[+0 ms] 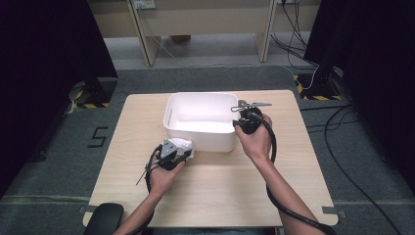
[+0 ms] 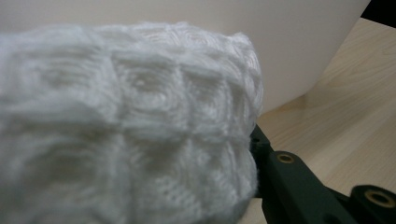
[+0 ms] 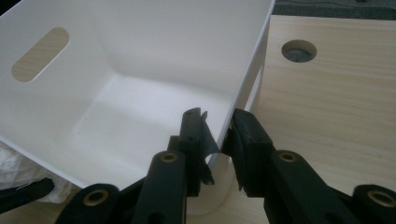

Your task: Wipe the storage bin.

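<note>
- Centrally on the wooden bench point(image 1: 215, 181) stood a white plastic bin point(image 1: 195, 111), rectangular, its opening facing up.
- Its inside looked bare and white in the high view and in the right gripper view; an oval handle slot point(image 3: 39, 53) pierced one end wall.
- The right gripper point(image 3: 217, 128) sat at the bin's near right corner, its jaws narrowed onto the rim with one jaw inside the wall and one outside, clamping it.
- The left gripper point(image 1: 172, 152) lay just outside the bin's front wall, low over the bench, its jaws clamped down on a white knitted cloth point(image 2: 126, 126).
- That cloth was outside the bin, bunched between the gripper and the front wall, close against it; whether it touched the wall could not be told.
- A round hole point(image 3: 299, 50) pierced the bench beyond the bin's right side.
</note>
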Tool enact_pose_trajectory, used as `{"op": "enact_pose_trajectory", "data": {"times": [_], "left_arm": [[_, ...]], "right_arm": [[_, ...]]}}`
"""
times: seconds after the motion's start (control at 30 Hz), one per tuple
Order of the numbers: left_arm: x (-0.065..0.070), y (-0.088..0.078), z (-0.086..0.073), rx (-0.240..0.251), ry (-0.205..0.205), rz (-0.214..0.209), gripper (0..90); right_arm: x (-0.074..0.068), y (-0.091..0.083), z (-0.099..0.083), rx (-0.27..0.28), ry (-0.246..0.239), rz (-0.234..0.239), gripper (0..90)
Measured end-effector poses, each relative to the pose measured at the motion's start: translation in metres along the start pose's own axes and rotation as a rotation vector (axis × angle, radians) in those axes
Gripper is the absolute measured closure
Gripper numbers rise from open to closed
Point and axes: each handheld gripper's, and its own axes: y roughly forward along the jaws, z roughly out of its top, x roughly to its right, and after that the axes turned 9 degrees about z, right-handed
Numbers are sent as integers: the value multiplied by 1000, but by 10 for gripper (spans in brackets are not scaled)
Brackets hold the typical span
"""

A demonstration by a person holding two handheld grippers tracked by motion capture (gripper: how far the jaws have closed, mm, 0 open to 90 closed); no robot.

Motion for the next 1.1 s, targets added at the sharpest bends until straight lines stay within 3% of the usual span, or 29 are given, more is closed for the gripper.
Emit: {"op": "enact_pose_trajectory", "data": {"times": [0.4, 1.1], "left_arm": [[8, 2, 5, 0, 6, -21, 748], [12, -16, 35, 88, 0, -39, 748]], "right_arm": [[0, 0, 0, 0, -3, -1, 751], [0, 0, 0, 1, -6, -2, 751]]}}
